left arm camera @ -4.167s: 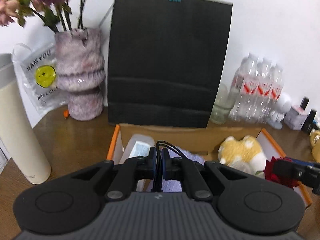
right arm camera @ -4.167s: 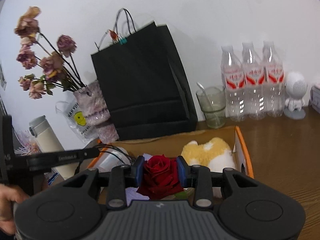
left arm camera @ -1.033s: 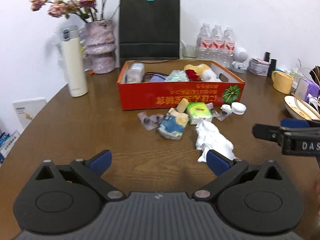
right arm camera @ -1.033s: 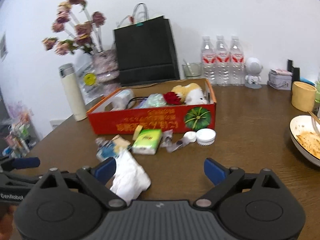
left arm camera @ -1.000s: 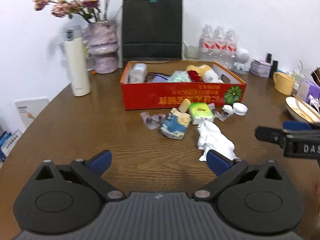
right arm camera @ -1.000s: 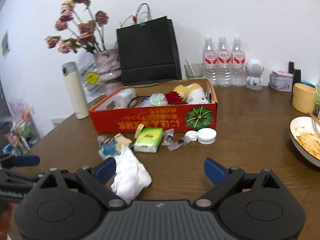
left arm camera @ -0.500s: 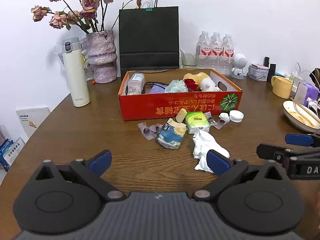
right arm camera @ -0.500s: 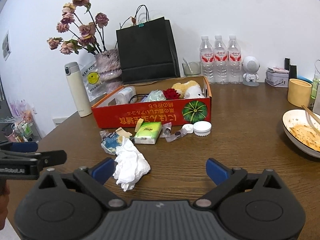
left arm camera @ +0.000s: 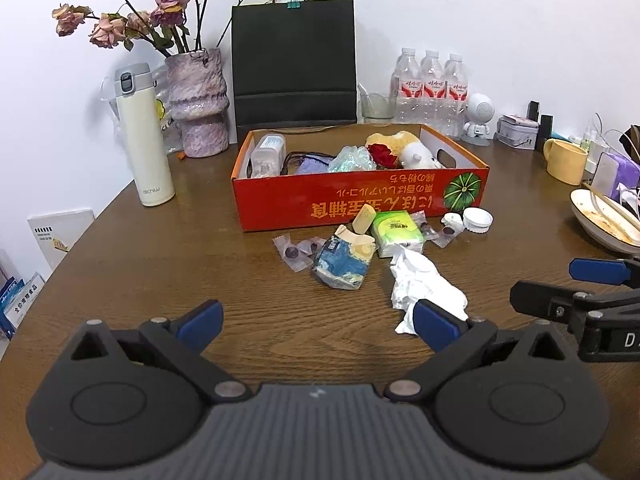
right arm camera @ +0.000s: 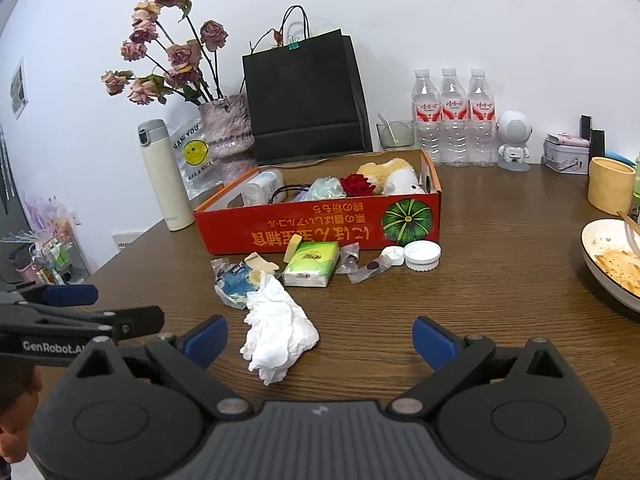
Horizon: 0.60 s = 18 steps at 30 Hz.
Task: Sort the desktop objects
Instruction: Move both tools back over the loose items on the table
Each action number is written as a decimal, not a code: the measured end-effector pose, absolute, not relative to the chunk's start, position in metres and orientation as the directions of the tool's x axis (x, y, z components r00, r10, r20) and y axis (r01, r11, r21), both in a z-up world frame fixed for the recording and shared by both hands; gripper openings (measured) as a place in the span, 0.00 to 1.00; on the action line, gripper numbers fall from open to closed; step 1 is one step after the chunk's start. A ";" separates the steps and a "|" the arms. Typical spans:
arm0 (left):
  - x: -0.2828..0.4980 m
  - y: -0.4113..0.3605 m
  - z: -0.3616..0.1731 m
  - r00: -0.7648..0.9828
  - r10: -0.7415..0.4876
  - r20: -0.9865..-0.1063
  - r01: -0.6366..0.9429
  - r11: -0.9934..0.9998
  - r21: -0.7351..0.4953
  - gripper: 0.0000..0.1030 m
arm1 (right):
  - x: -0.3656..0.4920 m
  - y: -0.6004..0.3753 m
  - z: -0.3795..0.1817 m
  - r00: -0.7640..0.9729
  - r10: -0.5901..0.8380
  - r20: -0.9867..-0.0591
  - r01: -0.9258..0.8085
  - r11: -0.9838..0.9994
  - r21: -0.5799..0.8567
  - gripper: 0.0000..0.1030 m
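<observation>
Brown wooden table [left arm camera: 120,248] against a white wall; red cardboard box [left arm camera: 360,200] at centre.

Change noted: 4.2 s ago the right gripper [right arm camera: 320,338] clamped a red rose [right arm camera: 357,185] over the box and the left gripper [left arm camera: 318,320] pinched a black cable there. Now both sit back from the box, jaws spread wide and empty. Rose lies inside the box beside the plush toy [right arm camera: 394,178]. Judgement: two drops done, next pick pending.

Count, loose items in front of the box:
- crumpled tissue [right arm camera: 280,332]: 1
- green tissue pack [right arm camera: 312,262]: 1
- blue wrapper [left arm camera: 346,262]: 1
- white caps [right arm camera: 422,255]: 2
- small clear sachets [left arm camera: 294,251]: several, exact count unclear

Water bottles [right arm camera: 452,116] behind: 3.
</observation>
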<state>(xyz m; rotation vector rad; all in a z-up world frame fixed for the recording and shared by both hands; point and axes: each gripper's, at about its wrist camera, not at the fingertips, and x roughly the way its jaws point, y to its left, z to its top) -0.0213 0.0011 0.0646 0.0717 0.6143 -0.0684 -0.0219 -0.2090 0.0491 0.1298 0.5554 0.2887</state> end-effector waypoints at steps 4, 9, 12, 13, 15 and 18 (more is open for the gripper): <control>-0.020 0.002 0.063 0.814 -0.044 -0.580 0.087 0.995 0.046 1.00 | -0.021 -0.207 0.049 0.810 0.306 -0.500 -0.236 0.951 0.200 0.96; -0.017 0.002 0.057 0.805 -0.051 -0.591 0.090 0.995 0.037 1.00 | -0.021 -0.206 0.048 0.810 0.306 -0.501 -0.233 0.951 0.204 0.96; -0.015 0.006 0.050 0.801 -0.058 -0.596 0.084 0.996 0.016 1.00 | -0.021 -0.207 0.048 0.817 0.306 -0.489 -0.235 0.951 0.203 0.96; -0.013 0.008 0.048 0.801 -0.059 -0.596 0.081 0.997 0.010 1.00 | -0.021 -0.206 0.049 0.824 0.307 -0.476 -0.237 0.950 0.203 0.96; -0.009 0.011 0.044 0.801 -0.054 -0.596 0.071 0.998 0.004 1.00 | -0.021 -0.206 0.051 0.836 0.314 -0.451 -0.246 0.948 0.204 0.96; 0.001 0.017 0.040 0.802 -0.060 -0.594 0.060 0.998 -0.019 1.00 | -0.016 -0.207 0.054 0.851 0.320 -0.416 -0.255 0.945 0.205 0.96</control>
